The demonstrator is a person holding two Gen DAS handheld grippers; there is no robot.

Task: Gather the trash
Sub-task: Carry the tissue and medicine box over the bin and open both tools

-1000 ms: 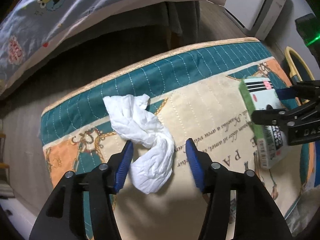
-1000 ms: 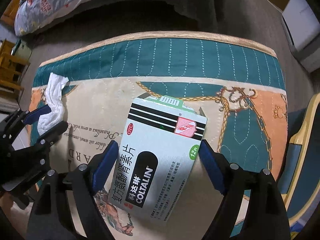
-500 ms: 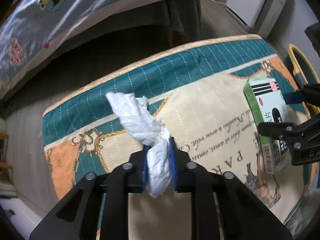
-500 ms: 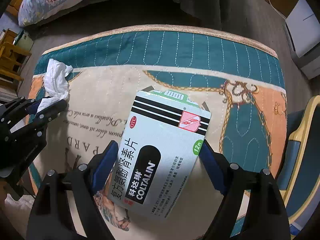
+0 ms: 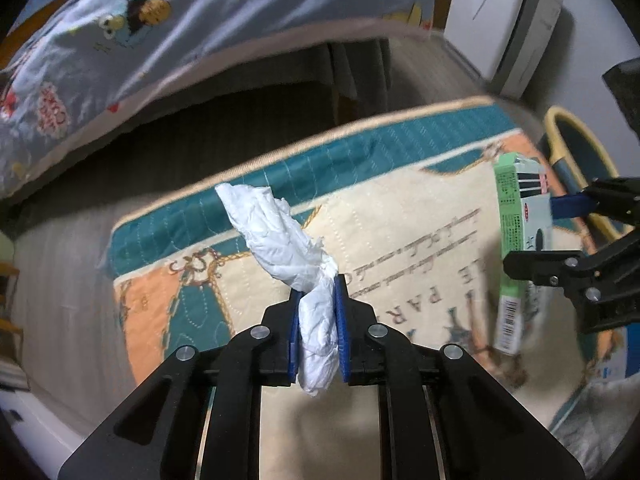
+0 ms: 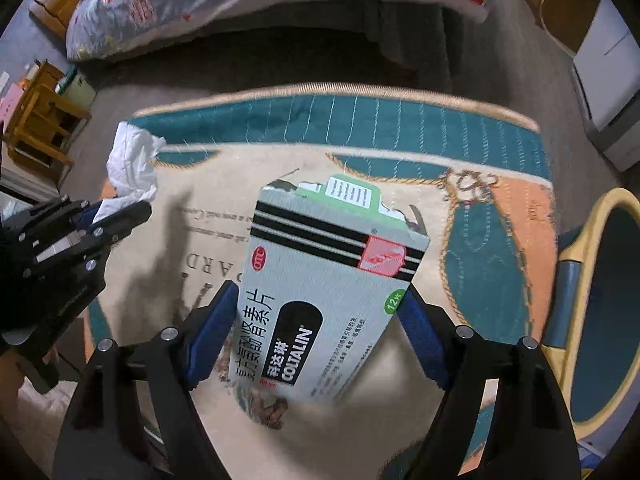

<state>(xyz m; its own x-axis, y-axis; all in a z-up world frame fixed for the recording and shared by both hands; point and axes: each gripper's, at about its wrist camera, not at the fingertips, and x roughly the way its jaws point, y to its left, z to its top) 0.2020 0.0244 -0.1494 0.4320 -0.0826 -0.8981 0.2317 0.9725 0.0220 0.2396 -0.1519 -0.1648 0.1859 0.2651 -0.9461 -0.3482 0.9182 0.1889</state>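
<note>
My left gripper [image 5: 317, 292] is shut on a crumpled white tissue [image 5: 280, 236] and holds it above the patterned mat [image 5: 400, 220]; the tissue sticks out ahead of the blue pads. My right gripper [image 6: 320, 308] is shut on a grey-and-green medicine box [image 6: 332, 280] marked COLTALIN, lifted off the mat [image 6: 360, 128]. The box [image 5: 520, 248] and right gripper [image 5: 560, 232] also show at the right of the left wrist view. The tissue [image 6: 132, 168] and left gripper [image 6: 116, 220] show at the left of the right wrist view.
A bed with a cartoon-print quilt [image 5: 160, 20] stands beyond the mat. A white cabinet [image 5: 508, 20] is at the far right. A blue bin with a yellow rim [image 6: 600, 300] sits right of the mat. A wooden stool [image 6: 40, 120] stands far left.
My left gripper closed on the tissue and lifted it off the mat. My right gripper raised the medicine box; both views pulled back from the mat.
</note>
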